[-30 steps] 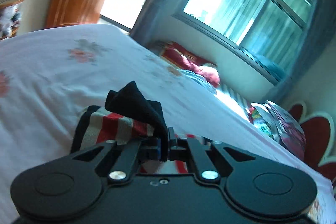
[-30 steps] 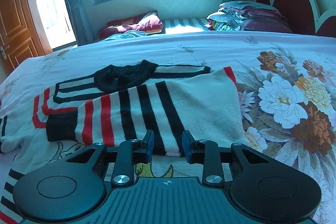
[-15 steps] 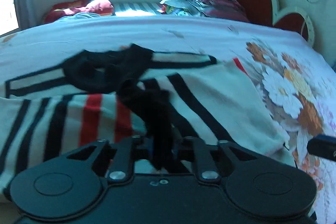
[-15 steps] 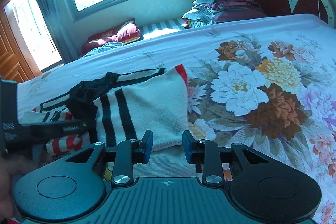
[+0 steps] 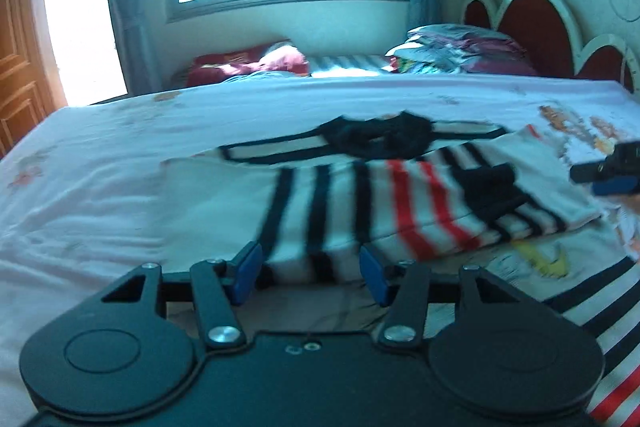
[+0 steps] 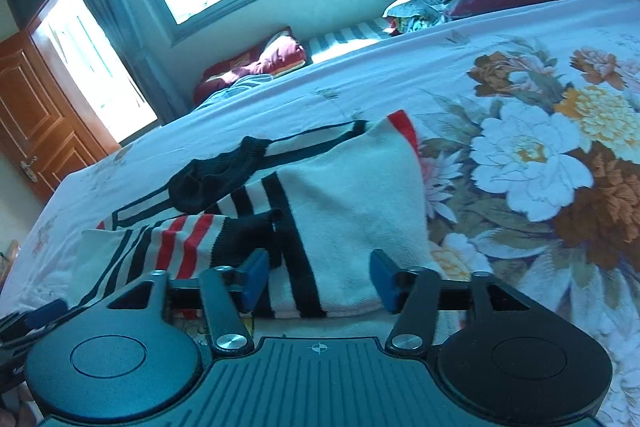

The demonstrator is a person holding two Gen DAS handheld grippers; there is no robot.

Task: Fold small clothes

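Observation:
A small white sweater (image 5: 360, 199) with black and red stripes lies flat on the bed, both sleeves folded across its body; its black collar (image 5: 380, 137) points to the far side. It also shows in the right wrist view (image 6: 340, 211). My left gripper (image 5: 310, 277) is open and empty, just in front of the folded left sleeve. My right gripper (image 6: 318, 281) is open and empty, over the sweater's right part near the black cuff (image 6: 256, 227). The right gripper's tip shows at the right edge of the left wrist view (image 5: 608, 169).
The bed sheet (image 6: 540, 155) has a large flower print on the right and is pale on the left (image 5: 100, 167). Folded bedding (image 5: 460, 51) and a red headboard (image 5: 532, 23) stand at the back right. A dark red pillow (image 5: 248, 65) lies under the window. A wooden door (image 6: 36, 115) is at left.
My left gripper has let go of the black cuff and opened; the sleeve now lies across the sweater. The left gripper has drawn back to the left. The right gripper has opened wider.

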